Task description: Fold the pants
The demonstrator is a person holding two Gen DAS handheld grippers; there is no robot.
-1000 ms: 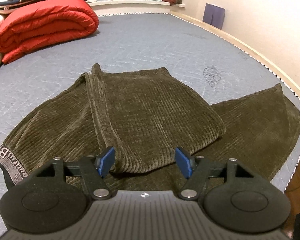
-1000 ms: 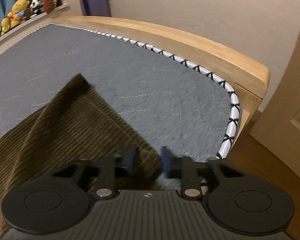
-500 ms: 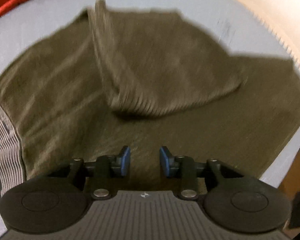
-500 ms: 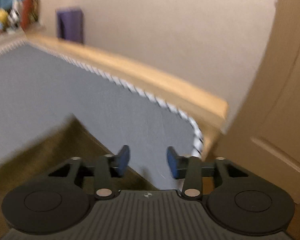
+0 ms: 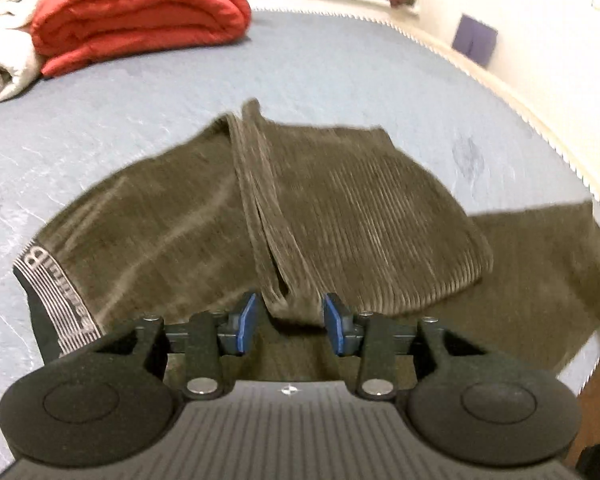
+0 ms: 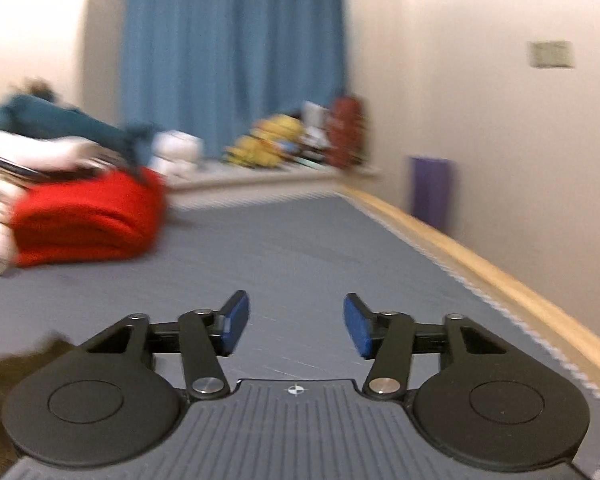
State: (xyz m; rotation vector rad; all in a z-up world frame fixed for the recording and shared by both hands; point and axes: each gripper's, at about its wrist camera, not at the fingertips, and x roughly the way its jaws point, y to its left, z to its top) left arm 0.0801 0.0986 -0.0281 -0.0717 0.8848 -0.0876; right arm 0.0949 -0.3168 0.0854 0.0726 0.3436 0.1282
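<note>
So I'm hovering my left gripper (image 5: 289, 322) over the olive-brown corduroy pants (image 5: 340, 216), which are lying half folded on the grey quilted bed (image 5: 320, 64). One leg is doubled back over the rest, and its bunched fold edge is sitting right between my blue fingers (image 5: 247, 322). They're fairly narrow and opening a touch, and I can't tell if they're actually touching the cloth. The striped waistband (image 5: 56, 300) is out at my 9 o'clock, and the other leg is running off toward 3 o'clock near the bed's edge.

My right gripper (image 6: 296, 326) is pointing across the bed with its fingers spreading apart and nothing between them. The pants (image 6: 4, 364) are only peeking in at its 8 o'clock. A folded red quilt (image 5: 140, 12) is sitting at 11 o'clock.
</note>
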